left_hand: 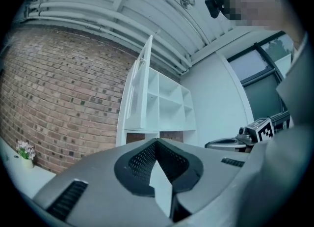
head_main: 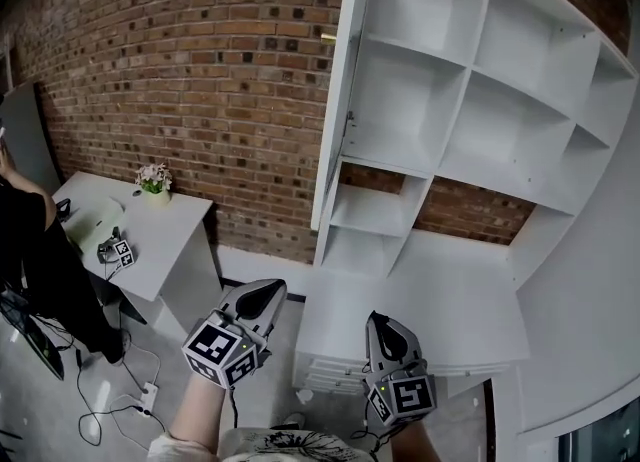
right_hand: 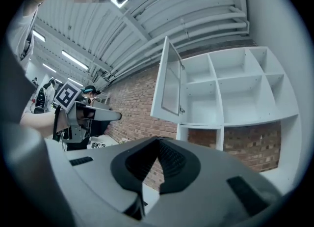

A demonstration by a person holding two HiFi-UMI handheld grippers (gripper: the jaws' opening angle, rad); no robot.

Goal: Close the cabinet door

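The left gripper (head_main: pixel 258 298) sits low in the head view, to the left of the right gripper (head_main: pixel 385 330). Both aim at the far white shelf unit (head_main: pixel 470 120) and are well apart from it. The cabinet door (head_main: pixel 335 100) stands swung open at the unit's upper left, nearly edge-on, in front of the brick wall (head_main: pixel 180 70). At the far left a white desk (head_main: pixel 175 240) carries a small flower pot (head_main: pixel 153 182) (a person (head_main: pixel 25 230) in black stands beside it).

In the left gripper view the jaws are pressed together at their tips, with nothing between them. Beyond them the open door (left_hand: pixel 133 93) juts out from the shelves (left_hand: pixel 169 103), and the right gripper (left_hand: pixel 230 144) shows at the right.

In the right gripper view the jaws likewise meet and hold nothing. The door (right_hand: pixel 167 86) hangs open to the left of the top-left compartment and is attached along the unit's (right_hand: pixel 240 88) left side. The left gripper (right_hand: pixel 105 115) shows at the left, in front of the brick wall.
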